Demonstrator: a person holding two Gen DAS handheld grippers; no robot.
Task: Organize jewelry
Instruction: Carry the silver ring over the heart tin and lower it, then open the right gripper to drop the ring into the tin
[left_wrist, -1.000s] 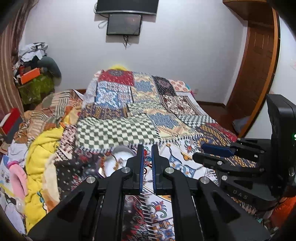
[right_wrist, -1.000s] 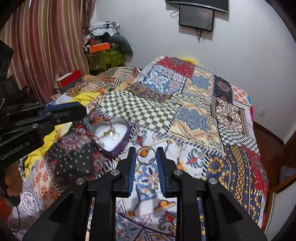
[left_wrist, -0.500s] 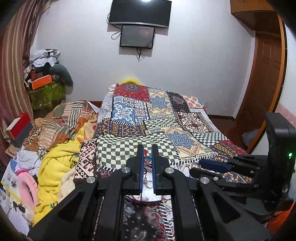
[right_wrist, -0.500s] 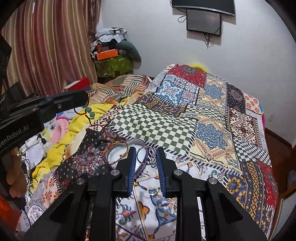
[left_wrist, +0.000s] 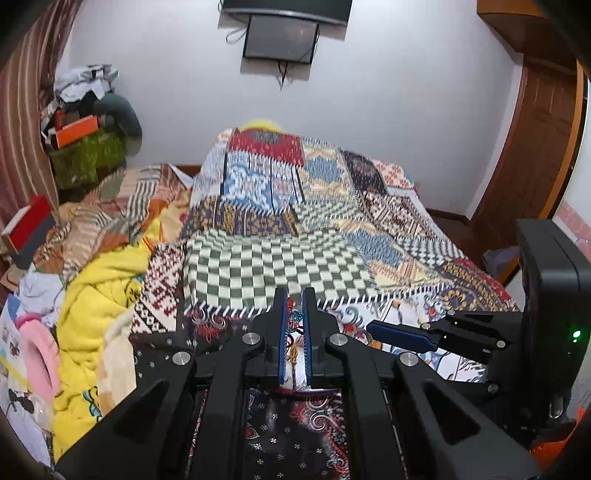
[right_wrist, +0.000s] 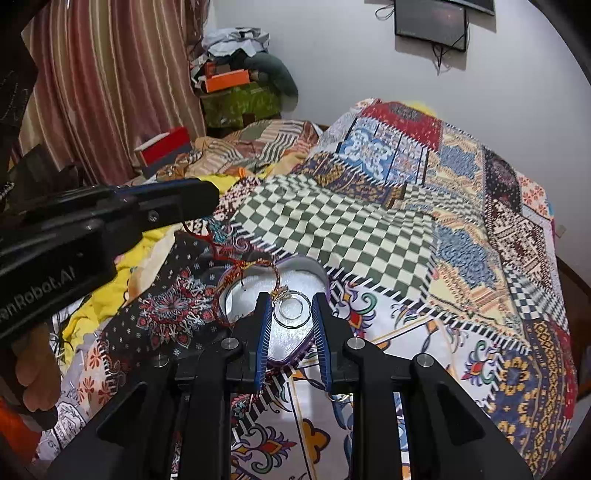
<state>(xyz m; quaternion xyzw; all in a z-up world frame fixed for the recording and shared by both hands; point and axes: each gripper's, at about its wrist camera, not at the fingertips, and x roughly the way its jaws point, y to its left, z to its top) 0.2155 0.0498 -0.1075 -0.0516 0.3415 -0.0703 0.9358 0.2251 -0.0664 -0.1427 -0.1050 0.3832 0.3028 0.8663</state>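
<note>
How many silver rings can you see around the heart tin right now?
2. A large silver ring sits between the right claw's fingers; a smaller silver ring lies in the heart-shaped tin behind it. Others may hide under the claw.

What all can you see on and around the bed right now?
heart-shaped tray: one, white inside with a purple rim, on the quilt
bangle: one, silver, over the tray
red cord: one, hanging to the tray rim
quilt: one, patchwork, covering the bed
yellow blanket: one, bed's left edge
red box: one, by the curtain
orange box: one, on the corner pile
wall screen: one, dark
curtain: one, striped
left gripper: black, gripping the cord
right gripper: black, holding the bangle
hand: one, on the left gripper
</note>
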